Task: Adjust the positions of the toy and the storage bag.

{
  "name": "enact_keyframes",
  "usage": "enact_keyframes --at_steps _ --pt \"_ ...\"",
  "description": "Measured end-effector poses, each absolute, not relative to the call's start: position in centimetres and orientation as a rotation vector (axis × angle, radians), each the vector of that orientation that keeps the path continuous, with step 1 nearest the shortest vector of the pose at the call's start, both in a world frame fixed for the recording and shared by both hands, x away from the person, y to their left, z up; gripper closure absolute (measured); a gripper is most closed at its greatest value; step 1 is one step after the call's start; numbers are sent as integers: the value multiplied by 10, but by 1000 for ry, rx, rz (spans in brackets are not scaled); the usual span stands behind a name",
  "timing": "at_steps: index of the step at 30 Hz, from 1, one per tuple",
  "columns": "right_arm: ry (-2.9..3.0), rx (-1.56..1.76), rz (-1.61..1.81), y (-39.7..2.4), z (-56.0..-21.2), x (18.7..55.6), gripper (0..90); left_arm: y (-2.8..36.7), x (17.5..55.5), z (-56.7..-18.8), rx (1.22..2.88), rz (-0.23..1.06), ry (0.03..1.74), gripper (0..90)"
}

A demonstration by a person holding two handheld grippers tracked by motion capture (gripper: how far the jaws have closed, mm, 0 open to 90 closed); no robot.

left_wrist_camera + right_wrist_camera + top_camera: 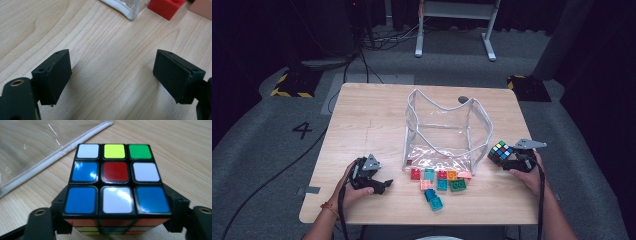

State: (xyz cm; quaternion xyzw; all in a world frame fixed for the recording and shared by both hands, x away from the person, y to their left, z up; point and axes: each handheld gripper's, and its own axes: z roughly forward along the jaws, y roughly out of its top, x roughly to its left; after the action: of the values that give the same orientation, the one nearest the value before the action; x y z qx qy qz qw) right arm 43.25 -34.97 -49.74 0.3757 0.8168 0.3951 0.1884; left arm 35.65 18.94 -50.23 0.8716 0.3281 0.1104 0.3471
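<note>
A scrambled puzzle cube [500, 152] [115, 182] sits between the jaws of my right gripper [510, 161] [117, 220] at the table's right, just beside the clear bag [443, 131]; the jaws press its two sides. The bag stands open in the middle of the table, and its white-trimmed edge [57, 152] lies left of the cube. Several toy bricks [439, 182] in red, teal, pink, orange and green lie in front of the bag. My left gripper [384, 186] [112, 77] rests open over bare wood at the front left, with a red brick [166, 7] farther ahead.
The wooden table [362, 115] has bare room on its left half and behind the bag. A person's hands hold both grippers at the near edge. Cables and a desk frame [457, 25] lie on the grey floor beyond.
</note>
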Motion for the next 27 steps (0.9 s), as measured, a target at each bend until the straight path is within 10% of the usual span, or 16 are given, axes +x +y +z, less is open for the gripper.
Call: enact_keyframes --at_steps 27 --pt "2239 1054 1140 -363 -483 424 337 190 366 -502 2275 274 813 127"
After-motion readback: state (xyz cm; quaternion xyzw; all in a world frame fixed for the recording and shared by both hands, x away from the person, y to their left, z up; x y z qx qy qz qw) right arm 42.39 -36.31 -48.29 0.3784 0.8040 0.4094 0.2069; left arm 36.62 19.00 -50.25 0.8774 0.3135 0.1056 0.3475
